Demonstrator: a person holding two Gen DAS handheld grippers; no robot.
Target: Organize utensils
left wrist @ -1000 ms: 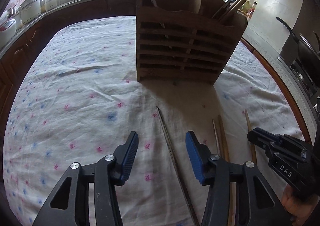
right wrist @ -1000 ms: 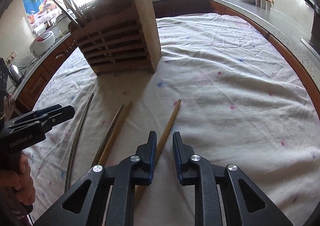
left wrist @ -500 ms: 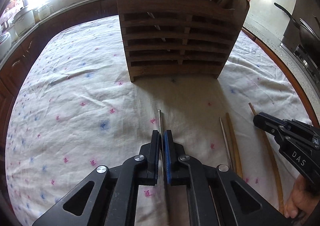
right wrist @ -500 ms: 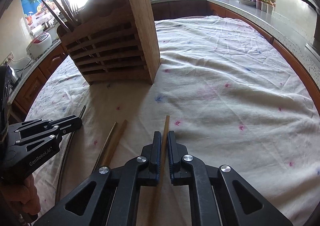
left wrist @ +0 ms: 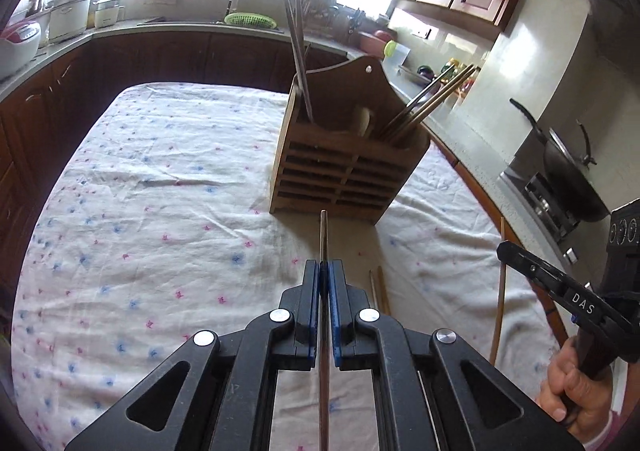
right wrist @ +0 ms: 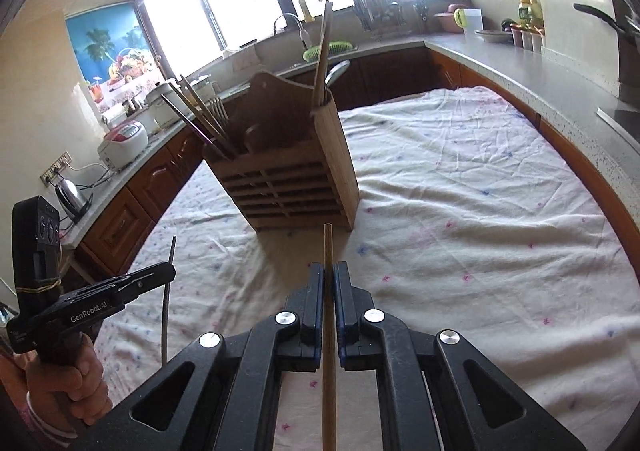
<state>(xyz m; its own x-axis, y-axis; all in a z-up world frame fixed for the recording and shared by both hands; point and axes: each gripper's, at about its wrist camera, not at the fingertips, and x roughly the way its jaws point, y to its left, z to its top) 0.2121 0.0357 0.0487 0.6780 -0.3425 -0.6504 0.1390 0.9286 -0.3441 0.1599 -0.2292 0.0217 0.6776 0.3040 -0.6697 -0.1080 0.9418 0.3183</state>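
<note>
Left gripper: pads pressed together on a thin metal chopstick, held clear of the floral cloth. Stick's long axis ran straight fwd along the fingers, tip aimed at the lower front of the wooden utensil holder. Holder stood dead ahead and slightly above the tip, near but apart. Its top openings sat higher and behind the slatted front; metal sticks leaned in the L compartment, more chopsticks in the R one.

Centre: two further sticks lay on the cloth just R of the left gripper, axes roughly parallel to the held one, pointing toward the holder.

Right gripper: pads pinched on a wooden chopstick, also lifted, axis fwd along the fingers. Tip pointed at the holder's near bottom corner; holder ahead, a little L of centre in the right wrist view.

Judgement: both arms abt equally near the holder. Each stick lay near-horizontal and low against the front face, so next move prob needs a raise above the rim and a tip-down tilt before insertion. Which compartment suits each: cannot tell w/ certainty.
</note>
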